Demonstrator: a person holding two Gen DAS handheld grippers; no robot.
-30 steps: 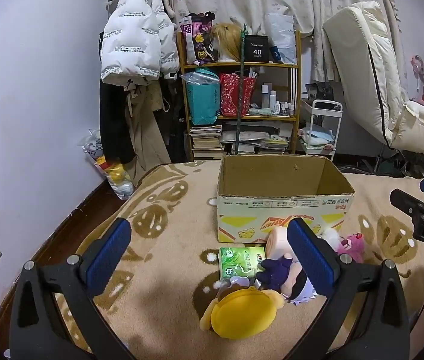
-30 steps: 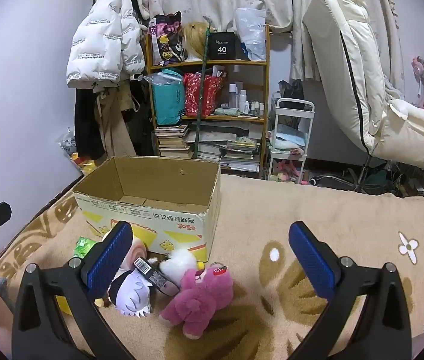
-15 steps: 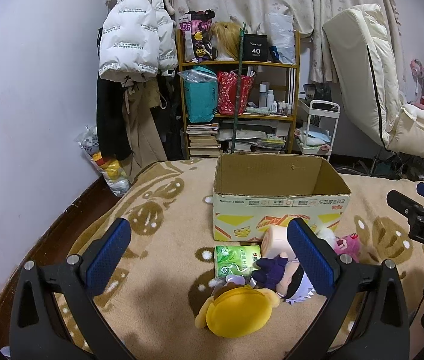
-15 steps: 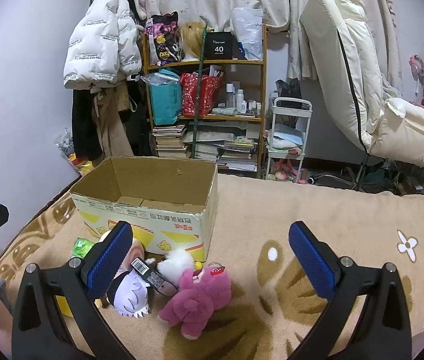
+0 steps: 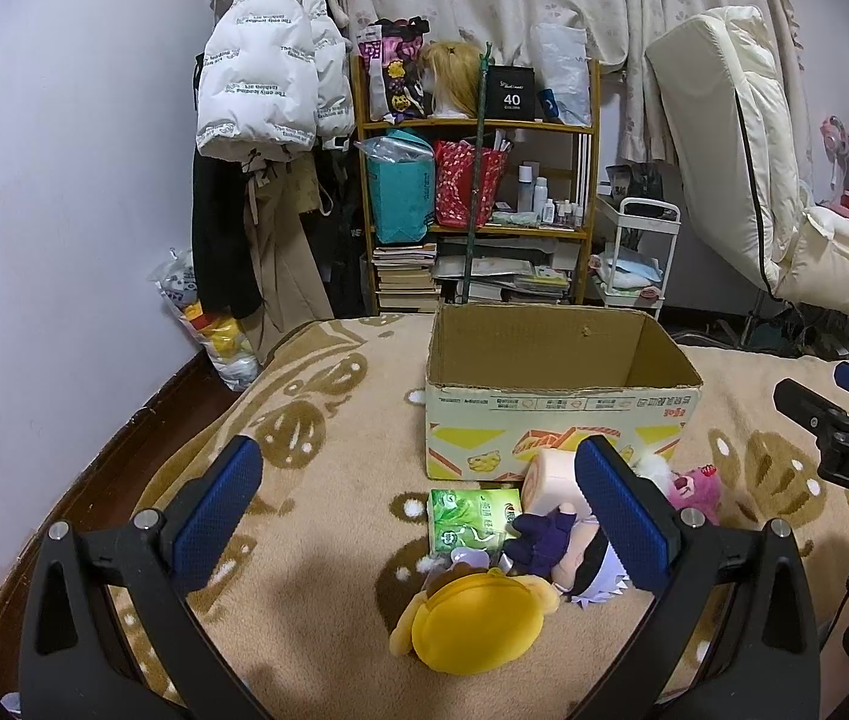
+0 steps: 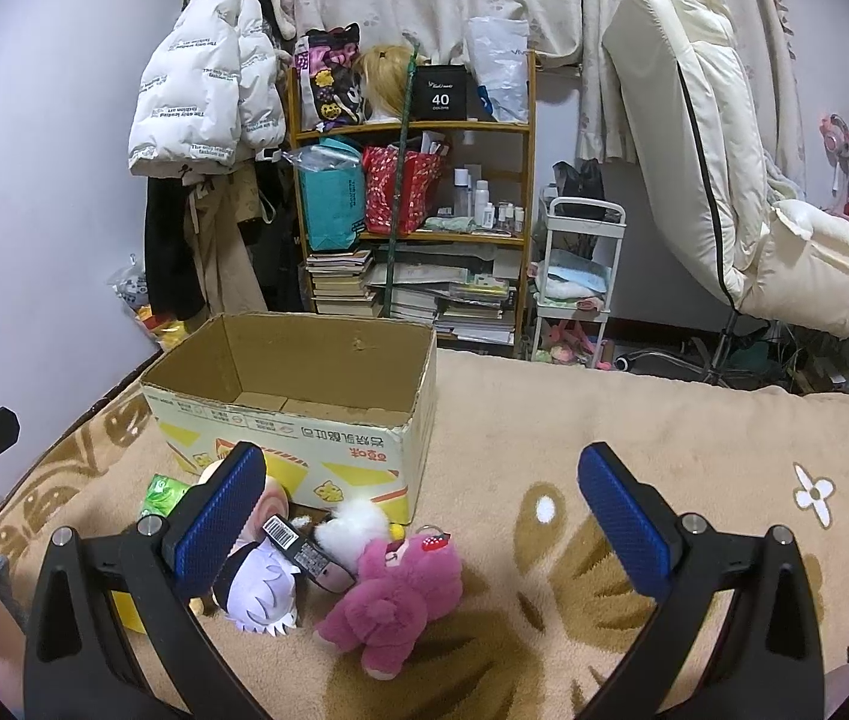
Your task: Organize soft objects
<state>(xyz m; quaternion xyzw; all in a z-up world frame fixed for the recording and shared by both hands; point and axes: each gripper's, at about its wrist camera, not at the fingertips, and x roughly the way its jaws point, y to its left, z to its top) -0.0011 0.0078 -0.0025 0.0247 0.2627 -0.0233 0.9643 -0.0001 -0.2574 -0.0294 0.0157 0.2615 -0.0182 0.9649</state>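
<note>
In the left wrist view the right claw is cut off by the picture's right edge, and the left claw's blue pad hides much of the white-haired doll (its face cannot be seen). In the right wrist view the yellow plush shows only as a sliver behind the right claw's arm, and the box floor is mostly hidden by the near wall.

Two wrist-mounted fisheye views look forward and slightly down across a patterned blanket toward the same open cardboard box and cluttered shelf. The left camera sits left of the box, catching the right gripper at its right edge; the right camera faces the box from its right, nearer the pink plush.
</note>
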